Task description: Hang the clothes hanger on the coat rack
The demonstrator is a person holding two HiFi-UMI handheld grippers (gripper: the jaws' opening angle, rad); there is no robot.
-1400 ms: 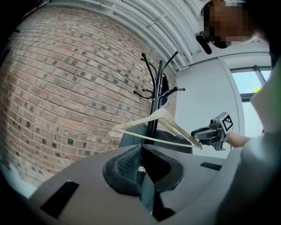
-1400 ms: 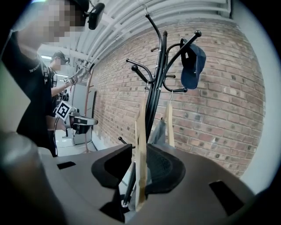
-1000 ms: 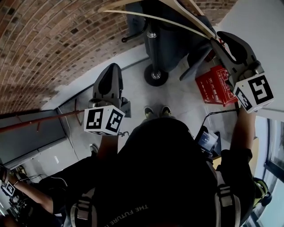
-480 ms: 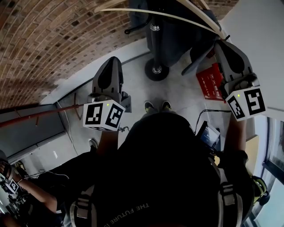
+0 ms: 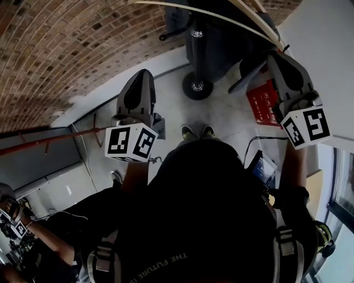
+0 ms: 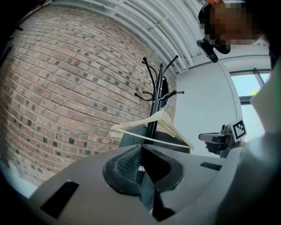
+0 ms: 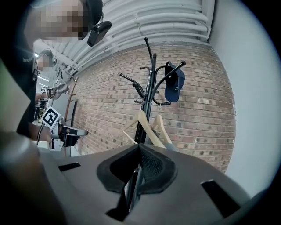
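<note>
The black coat rack (image 6: 154,110) stands by the brick wall, its pole (image 5: 196,33) and round base (image 5: 198,87) showing in the head view. A pale wooden clothes hanger (image 6: 153,127) hangs on it, also visible as hanger (image 7: 142,123) and hanger (image 5: 221,14). A second wooden hanger (image 7: 160,127) seems to hang beside it. My left gripper (image 5: 145,74) is shut and empty, held well short of the rack. My right gripper (image 5: 274,55) is shut and empty, just below the hanger's right end and apart from it.
A blue cap (image 7: 174,81) hangs on an upper hook. A dark garment (image 5: 221,44) drapes round the pole. A red box (image 5: 264,105) lies on the floor at the right, by a white wall. Another person's arm (image 5: 33,235) is at lower left.
My right gripper has drawn back and down a little from the hanger's end. My left gripper has hardly shifted. The hanger stays on the rack.
</note>
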